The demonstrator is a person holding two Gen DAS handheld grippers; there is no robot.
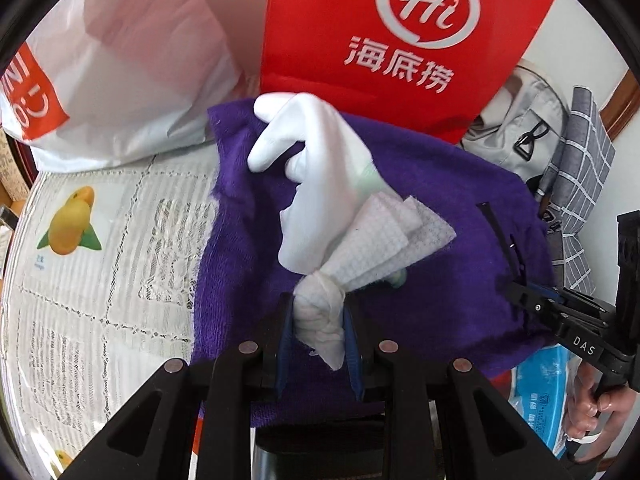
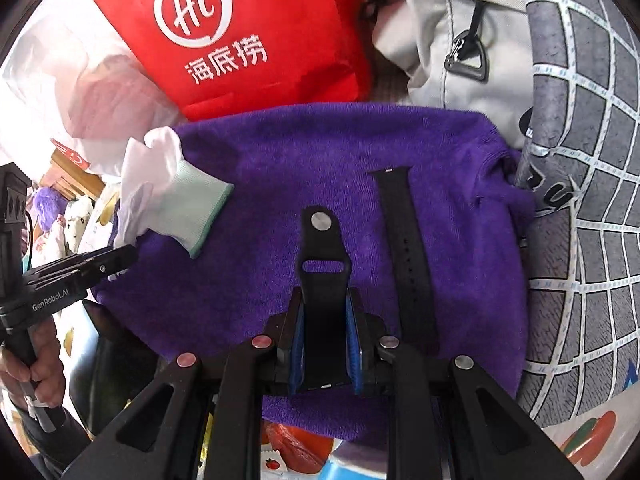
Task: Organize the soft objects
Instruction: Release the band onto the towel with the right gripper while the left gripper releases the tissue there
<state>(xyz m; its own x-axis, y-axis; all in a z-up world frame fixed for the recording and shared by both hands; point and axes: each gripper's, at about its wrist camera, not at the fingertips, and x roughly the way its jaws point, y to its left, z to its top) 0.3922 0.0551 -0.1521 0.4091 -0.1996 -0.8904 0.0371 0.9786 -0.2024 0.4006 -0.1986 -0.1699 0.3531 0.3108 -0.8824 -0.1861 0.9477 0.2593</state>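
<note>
A purple towel point(image 1: 440, 216) lies spread on the table; it also shows in the right wrist view point(image 2: 280, 168). My left gripper point(image 1: 318, 320) is shut on a knotted white wipe point(image 1: 384, 240) that lies over a white glove point(image 1: 316, 152) on the towel's left part. The glove point(image 2: 176, 196) shows at the towel's left edge in the right wrist view. My right gripper point(image 2: 323, 340) is shut on a short black watch strap piece point(image 2: 322, 256) over the towel. A longer black strap point(image 2: 408, 252) lies flat on the towel to its right.
A red paper bag point(image 1: 400, 32) stands behind the towel, with a white plastic bag point(image 1: 132, 60) to its left. A grey backpack point(image 2: 452, 40) and a grey checked cloth point(image 2: 580, 200) lie to the right. A lace-covered table point(image 1: 100, 280) with fruit pictures extends left.
</note>
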